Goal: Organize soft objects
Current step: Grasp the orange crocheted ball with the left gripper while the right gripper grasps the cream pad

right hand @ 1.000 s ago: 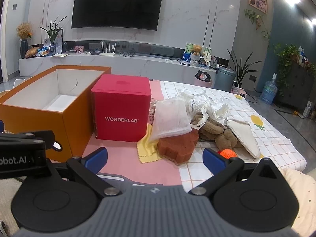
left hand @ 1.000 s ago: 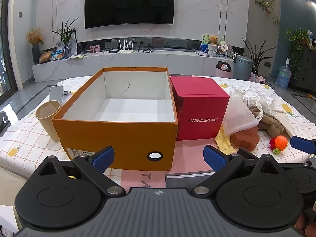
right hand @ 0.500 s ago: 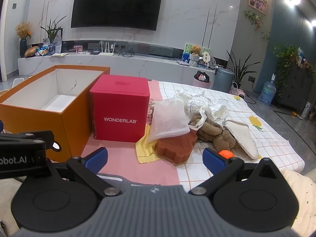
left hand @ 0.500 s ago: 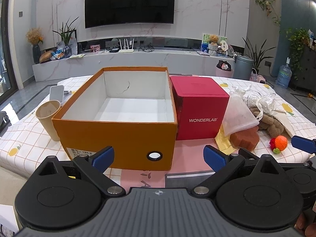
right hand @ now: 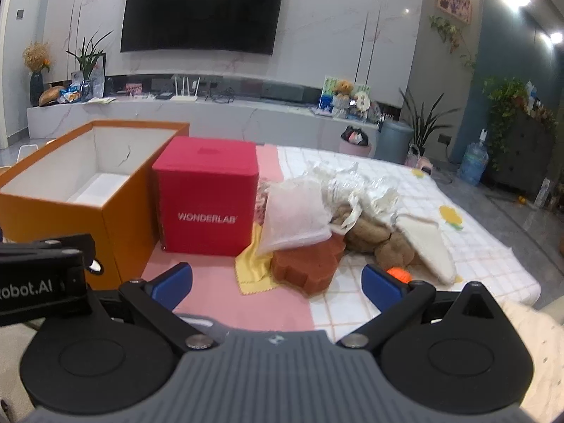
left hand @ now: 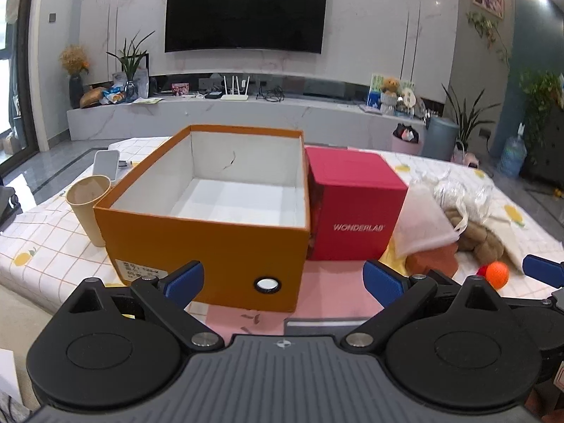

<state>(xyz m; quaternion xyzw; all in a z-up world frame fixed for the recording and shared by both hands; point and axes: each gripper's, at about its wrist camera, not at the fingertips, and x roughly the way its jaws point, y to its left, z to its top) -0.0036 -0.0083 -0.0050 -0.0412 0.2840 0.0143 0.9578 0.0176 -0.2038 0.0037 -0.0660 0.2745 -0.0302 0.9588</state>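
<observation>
Work has not really begun: the orange box (left hand: 208, 236) is empty, and every soft thing lies in a heap on the far side of the red WONDERLAB box (right hand: 208, 204) from it. The red box stands just beside the orange box, between it and the heap.

The left gripper (left hand: 283, 278) hangs in front of the orange box with its jaws wide apart and nothing between them. The right gripper (right hand: 276, 280) faces the heap, and its jaws are spread wide too, holding nothing.

In the heap, the brown sponge (right hand: 308, 268) sits nearest to the right gripper, on the edge of a yellow cloth (right hand: 248, 269). A white mesh bag (right hand: 294, 216) leans on top of the sponge. Behind it are crinkly plastic bags (right hand: 356, 190), a brown plush toy (right hand: 373, 236) and a cream fabric pad (right hand: 428, 246). A small orange ball (right hand: 398, 275) peeks out just past the right jaw.

The step in hand looks like picking the first soft thing. The next move probably calls for the right gripper to go forward to the sponge, close on it gently, then carry it over the red box into the orange box. The mesh bag resting on the sponge may slide off when it lifts.
</observation>
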